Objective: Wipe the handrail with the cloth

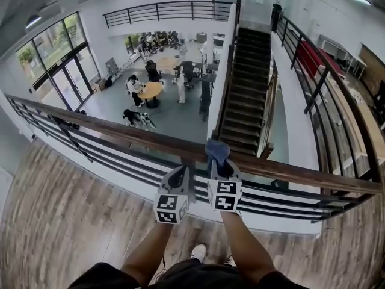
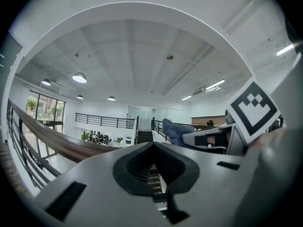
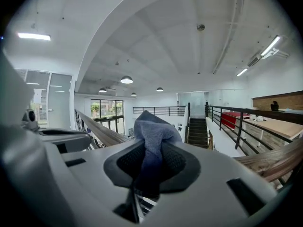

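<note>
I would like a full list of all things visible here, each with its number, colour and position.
handrail: one, brown wood, across the view in front of the person
rail bars: several, black, under the handrail
cloth: one, blue, at the handrail, in the right gripper
staircase: one, dark, beyond the handrail
round table: one, light wood, lower floor
floor: one, brown-grey planks, under the person
shoe: one, white, bottom centre
forearms: two, bottom centre
left gripper: grey, jaws together, empty, beside the right gripper
right gripper: grey, shut on the cloth

head view steeply down, all share handrail [image 1: 108, 127]
</note>
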### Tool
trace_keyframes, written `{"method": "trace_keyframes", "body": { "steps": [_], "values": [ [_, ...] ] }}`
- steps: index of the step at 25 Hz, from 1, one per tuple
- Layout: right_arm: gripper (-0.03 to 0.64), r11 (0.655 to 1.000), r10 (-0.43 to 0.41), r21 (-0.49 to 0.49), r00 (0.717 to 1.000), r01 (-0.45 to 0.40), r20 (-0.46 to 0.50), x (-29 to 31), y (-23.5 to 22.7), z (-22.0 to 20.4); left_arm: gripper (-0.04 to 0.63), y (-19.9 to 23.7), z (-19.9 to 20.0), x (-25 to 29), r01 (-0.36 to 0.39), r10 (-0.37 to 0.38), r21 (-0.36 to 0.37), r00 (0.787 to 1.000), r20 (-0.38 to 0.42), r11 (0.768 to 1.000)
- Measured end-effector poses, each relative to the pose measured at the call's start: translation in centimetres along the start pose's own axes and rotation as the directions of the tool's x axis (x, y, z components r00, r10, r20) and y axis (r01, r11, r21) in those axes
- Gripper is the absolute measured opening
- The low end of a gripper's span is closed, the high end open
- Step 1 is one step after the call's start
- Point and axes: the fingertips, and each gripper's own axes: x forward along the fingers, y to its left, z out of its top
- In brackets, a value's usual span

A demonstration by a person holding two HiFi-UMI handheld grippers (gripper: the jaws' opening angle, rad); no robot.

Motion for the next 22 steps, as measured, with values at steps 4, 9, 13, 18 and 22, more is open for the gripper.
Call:
{"method": "trace_keyframes", "body": {
  "steps": [4, 9, 13, 18, 22],
  "values": [
    [0.08, 1.0, -0.004, 0.015, 1.0, 0.005, -0.018, 2.1, 1.0, 0.0, 0.002, 0.5, 0.1, 0.0, -0.001, 0.001, -0.008, 1.0, 0.006, 1.0],
    [0.08, 1.0, -0.022, 0.005, 0.995, 0.023, -0.101, 4.5, 0.5, -1.1, 0.002, -0.1, -1.5, 0.3, -0.006, 0.006, -0.033, 1.0, -0.006, 0.999],
    [0.08, 1.0, -0.017, -0.009, 0.985, 0.016, -0.172, 6.7, 0.9, -2.1, 0.002, 0.5, -2.5, 0.7, -0.005, 0.004, -0.033, 0.999, -0.036, 0.999],
    [0.08, 1.0, -0.016, -0.019, 0.981, 0.013, -0.195, 7.3, 0.7, -2.1, 0.002, 0.8, -3.1, 1.4, 0.007, -0.008, -0.023, 0.998, -0.054, 1.0],
    [0.08, 0.999, -0.02, -0.035, 0.979, 0.013, -0.205, 7.2, 0.4, -2.1, 0.002, -0.2, -3.3, 1.8, 0.025, -0.027, -0.03, 0.997, -0.065, 0.999]
  ]
}}
